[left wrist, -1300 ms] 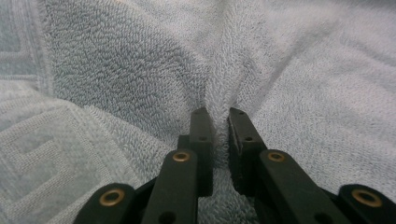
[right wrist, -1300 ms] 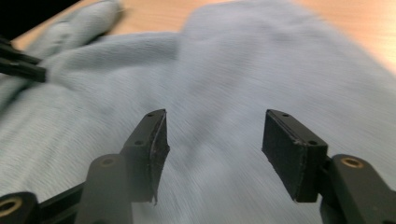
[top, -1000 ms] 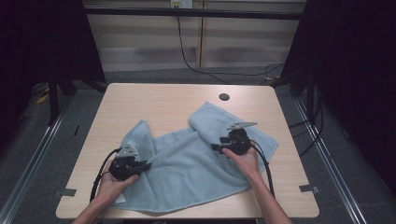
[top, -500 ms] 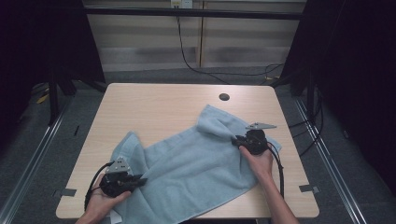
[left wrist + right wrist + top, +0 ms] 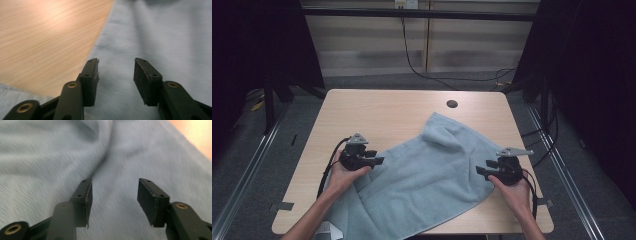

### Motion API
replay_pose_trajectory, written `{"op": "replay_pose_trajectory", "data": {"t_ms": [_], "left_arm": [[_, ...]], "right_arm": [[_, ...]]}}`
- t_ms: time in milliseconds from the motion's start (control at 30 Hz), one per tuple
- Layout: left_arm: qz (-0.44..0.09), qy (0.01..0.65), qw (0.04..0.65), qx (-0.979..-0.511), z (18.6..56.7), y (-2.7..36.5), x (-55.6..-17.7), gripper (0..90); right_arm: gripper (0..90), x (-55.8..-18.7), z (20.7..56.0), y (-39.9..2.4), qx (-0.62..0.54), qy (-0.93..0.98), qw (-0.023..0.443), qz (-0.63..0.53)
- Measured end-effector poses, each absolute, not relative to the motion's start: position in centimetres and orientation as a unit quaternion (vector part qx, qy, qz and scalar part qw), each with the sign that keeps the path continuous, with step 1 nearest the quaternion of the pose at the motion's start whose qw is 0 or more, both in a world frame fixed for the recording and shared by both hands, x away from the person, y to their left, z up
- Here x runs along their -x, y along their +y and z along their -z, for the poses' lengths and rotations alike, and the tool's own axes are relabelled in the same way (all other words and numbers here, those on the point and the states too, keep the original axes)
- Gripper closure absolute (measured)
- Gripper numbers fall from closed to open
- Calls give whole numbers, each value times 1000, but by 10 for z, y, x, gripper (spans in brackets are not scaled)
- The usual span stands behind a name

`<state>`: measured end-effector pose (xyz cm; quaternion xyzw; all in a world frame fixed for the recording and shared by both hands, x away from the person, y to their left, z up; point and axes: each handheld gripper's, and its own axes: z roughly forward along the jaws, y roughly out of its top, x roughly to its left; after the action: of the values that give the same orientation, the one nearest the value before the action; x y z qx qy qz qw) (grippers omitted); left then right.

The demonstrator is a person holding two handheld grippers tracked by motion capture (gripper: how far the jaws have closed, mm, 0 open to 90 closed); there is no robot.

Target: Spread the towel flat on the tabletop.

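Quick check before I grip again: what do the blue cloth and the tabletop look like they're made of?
The cloth looks like soft woven fabric, probably cotton terry, matte light blue: it drapes in folds, and the left gripper view shows a fine ribbed texture. The tabletop looks like pale wood or wood-look laminate: grain lines show, with a soft sheen in the left gripper view. Which of the two I can't tell.

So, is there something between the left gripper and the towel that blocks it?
Nothing visible does. The left gripper is open directly over the light blue towel, near the towel's edge beside the bare wooden table. Only cloth shows between its jaws. The right gripper is also open over the towel.
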<state>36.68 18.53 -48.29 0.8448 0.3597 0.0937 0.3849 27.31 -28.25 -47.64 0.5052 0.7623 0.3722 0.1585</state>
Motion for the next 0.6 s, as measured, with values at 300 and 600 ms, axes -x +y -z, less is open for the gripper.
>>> {"op": "replay_pose_trajectory", "data": {"t_ms": [300,600], "left_arm": [[-126,318,357,-869,500,173,-362,534],[-130,344,345,-864,497,207,-350,853]], "right_arm": [[385,-261,503,-292,-511,769,191,-334],[810,-287,503,-297,-528,757,207,-325]]}}
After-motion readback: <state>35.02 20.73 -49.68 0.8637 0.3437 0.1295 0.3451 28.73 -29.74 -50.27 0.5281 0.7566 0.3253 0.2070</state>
